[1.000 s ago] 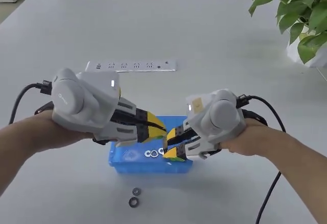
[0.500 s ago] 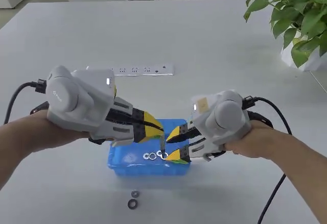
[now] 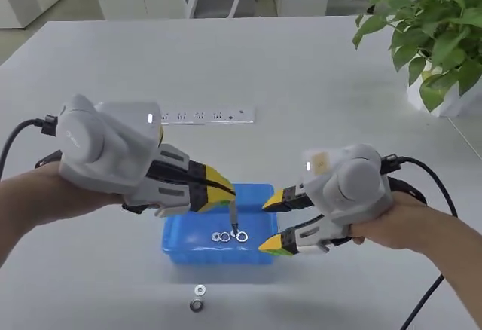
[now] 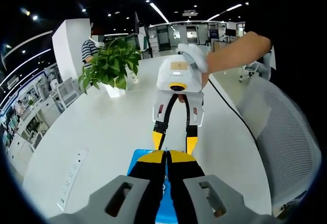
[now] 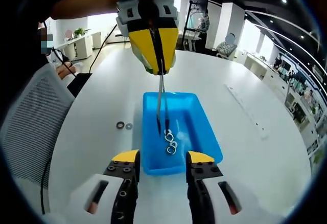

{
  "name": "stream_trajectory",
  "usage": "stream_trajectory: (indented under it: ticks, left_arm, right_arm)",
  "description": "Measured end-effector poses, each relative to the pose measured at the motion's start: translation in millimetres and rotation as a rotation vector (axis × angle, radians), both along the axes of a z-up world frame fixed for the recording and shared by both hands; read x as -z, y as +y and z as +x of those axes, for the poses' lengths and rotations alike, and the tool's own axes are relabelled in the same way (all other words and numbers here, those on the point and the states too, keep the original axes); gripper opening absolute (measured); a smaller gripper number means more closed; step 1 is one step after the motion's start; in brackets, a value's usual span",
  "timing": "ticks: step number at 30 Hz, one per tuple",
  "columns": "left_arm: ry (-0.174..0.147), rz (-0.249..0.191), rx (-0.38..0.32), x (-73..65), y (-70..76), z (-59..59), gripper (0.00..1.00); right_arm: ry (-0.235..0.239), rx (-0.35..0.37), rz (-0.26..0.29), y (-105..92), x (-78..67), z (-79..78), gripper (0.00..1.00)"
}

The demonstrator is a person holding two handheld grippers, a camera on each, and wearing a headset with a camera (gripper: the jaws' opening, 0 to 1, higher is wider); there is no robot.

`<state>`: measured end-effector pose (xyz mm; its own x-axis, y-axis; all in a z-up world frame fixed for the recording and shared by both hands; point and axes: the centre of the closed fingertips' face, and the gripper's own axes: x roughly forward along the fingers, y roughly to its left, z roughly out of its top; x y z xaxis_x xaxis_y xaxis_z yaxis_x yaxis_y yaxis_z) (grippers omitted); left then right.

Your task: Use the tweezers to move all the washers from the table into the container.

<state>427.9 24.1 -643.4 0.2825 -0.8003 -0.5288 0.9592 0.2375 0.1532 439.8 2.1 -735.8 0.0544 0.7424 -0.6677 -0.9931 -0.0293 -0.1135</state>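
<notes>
over the tray point(image 3: 218, 255) our left gripper point(image 3: 223, 197) clamps tweezers point(image 3: 233, 221), right gripper point(image 3: 265, 227) gapes; washers point(image 3: 196, 305) seem light, slick; we'd pinch rims.

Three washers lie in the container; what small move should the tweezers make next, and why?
Probably lift the tweezers out of the blue container and carry them toward the two washers on the table beside it. The left claw is shut on the tweezers, whose tips hang among three washers already inside, while those two lie outside.
</notes>
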Motion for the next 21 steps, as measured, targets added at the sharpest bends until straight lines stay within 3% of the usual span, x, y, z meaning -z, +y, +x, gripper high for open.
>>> stream_trajectory:
  ticks: [21]
  left_arm:
    - [0.005,0.005,-0.026,-10.4,22.0,-34.0,0.05]
  right_arm:
    - [0.020,0.166,0.040,-24.2,-17.4,-21.6,0.71]
